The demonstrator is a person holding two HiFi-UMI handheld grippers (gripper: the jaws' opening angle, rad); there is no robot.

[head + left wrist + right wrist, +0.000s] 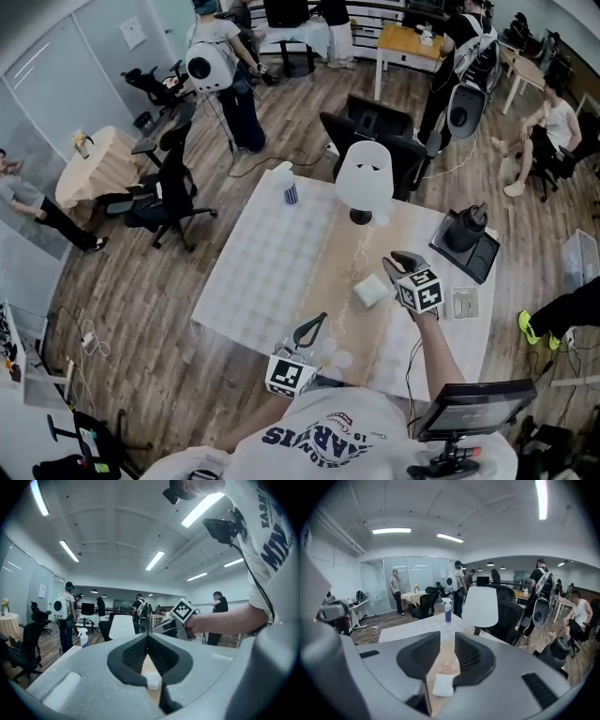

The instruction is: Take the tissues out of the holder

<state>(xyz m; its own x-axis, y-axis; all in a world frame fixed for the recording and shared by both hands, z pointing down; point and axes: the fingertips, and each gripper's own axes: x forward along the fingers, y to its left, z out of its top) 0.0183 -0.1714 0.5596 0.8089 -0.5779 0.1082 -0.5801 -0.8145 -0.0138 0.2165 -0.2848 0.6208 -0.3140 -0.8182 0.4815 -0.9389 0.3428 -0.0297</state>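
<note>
The white tissue holder (364, 178) stands on a dark foot at the far end of the beige runner; it also shows as the holder (483, 605) in the right gripper view. One folded white tissue (372, 290) lies flat on the runner. My right gripper (398, 262) hovers just right of it, and its jaws stand a little apart with nothing between them. In the right gripper view the tissue (443, 685) shows on the runner below the right gripper (446, 637). My left gripper (318, 322) hangs near the table's front edge. The left gripper (147, 634) has its tips together and holds nothing.
A spray bottle (291, 194) stands at the table's far left corner. A black jug on a black tray (466, 234) and a small grey box (464, 302) sit at the right. Office chairs (375, 131) stand behind the table, and people stand further back.
</note>
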